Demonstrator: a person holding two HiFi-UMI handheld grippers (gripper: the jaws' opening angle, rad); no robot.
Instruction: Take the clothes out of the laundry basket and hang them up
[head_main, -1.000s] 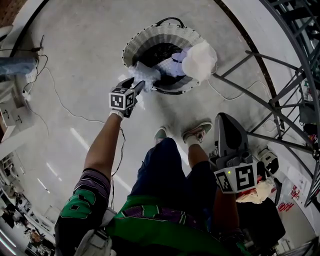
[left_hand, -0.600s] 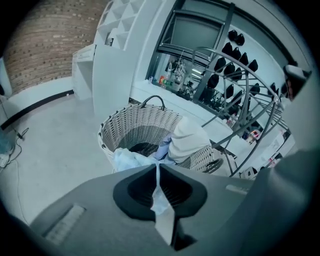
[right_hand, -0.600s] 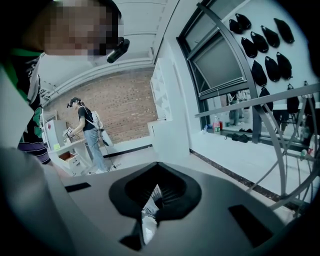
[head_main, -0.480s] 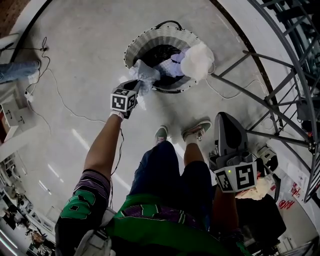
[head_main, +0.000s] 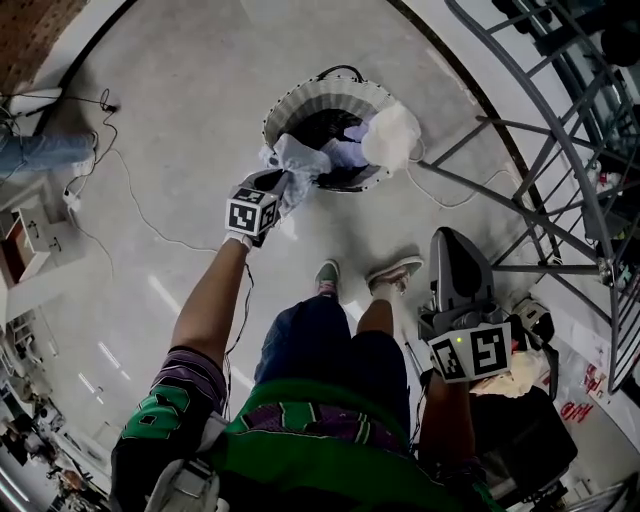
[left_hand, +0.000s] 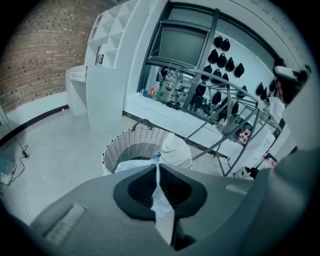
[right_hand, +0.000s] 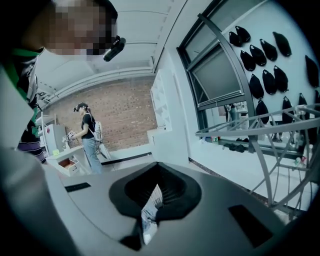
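Observation:
A white woven laundry basket (head_main: 300, 100) (left_hand: 127, 145) stands on the floor ahead of the person's feet, with clothes in it. A white garment (head_main: 395, 135) (left_hand: 175, 149) hangs over its right rim. My left gripper (head_main: 283, 180) (left_hand: 157, 185) has just closed its jaws on a pale blue-white garment (head_main: 302, 158) (left_hand: 162, 206), which trails down from them to the basket's near rim. At lower right my right gripper (head_main: 452, 240) (right_hand: 155, 192) is shut on a strip of patterned cloth (right_hand: 149, 210).
A grey metal drying rack (head_main: 540, 200) (left_hand: 225, 110) (right_hand: 260, 130) stands to the right of the basket. Cables (head_main: 130, 215) run over the floor at left. A second person (right_hand: 90, 137) stands by a brick wall far off. A cream cloth (head_main: 510, 378) lies beside my right gripper.
My left gripper has risen from the basket's rim with the pale garment drawn up after it. My right gripper stays at lower right, with no visible shift.

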